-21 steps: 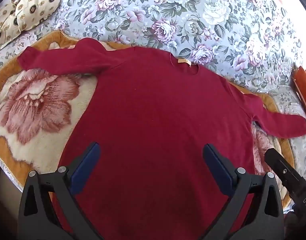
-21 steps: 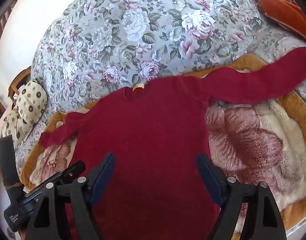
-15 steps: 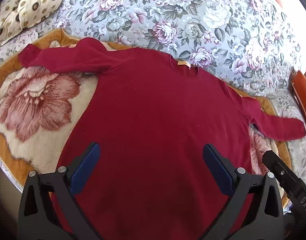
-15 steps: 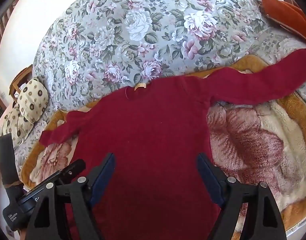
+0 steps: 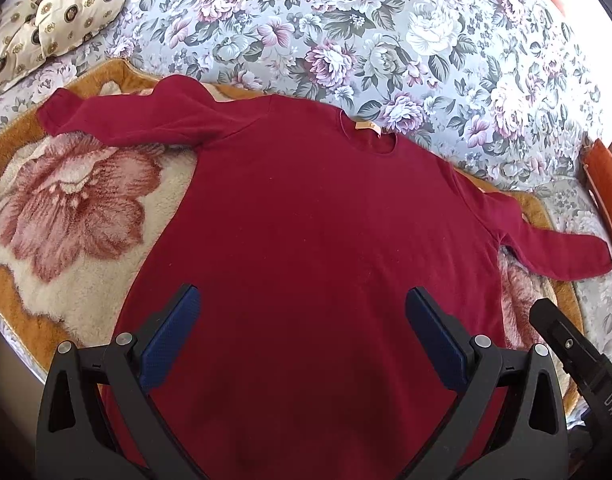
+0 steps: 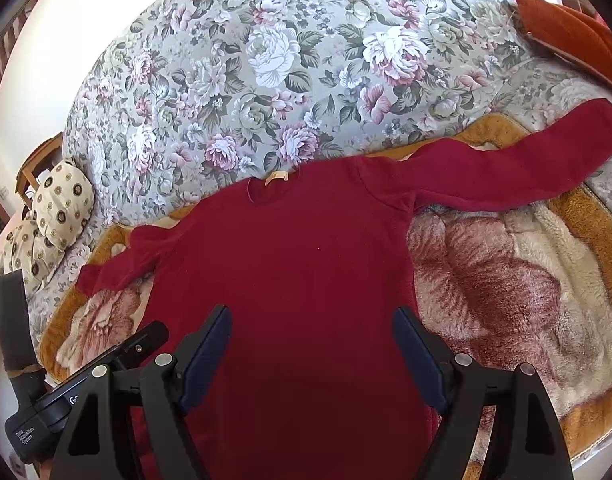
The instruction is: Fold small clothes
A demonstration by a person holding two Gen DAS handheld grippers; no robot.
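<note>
Drifting slightly since a moment ago, left gripper [image 5: 302, 320] and right gripper [image 6: 310, 344] hang wide open, empty, over the flat red sweater [image 5: 326, 240]; folding seemingly unstarted.

The sweater [image 5: 314, 240] is dark red cloth, soft & matt, w/ a fine knit look. A small tan cloth tag [image 5: 368, 127] sits at its neck. Under it lies a blanket [image 5: 66, 216]: thick, fuzzy, fluffy cloth w/ a big pink flower & an orange-brown edge. The bed cover [image 5: 346, 32] is smooth, flat cloth w/ printed flowers. The pillow [image 5: 62, 12] at the far left corner of the bed is cream cloth w/ round prints. The left gripper [image 5: 302, 320] & right gripper [image 6: 312, 340] are black plastic, a bit shiny, w/ small shiny metal pins. Their pads [image 5: 170, 336] are dark blue & look bumpy, like rubber.
</note>
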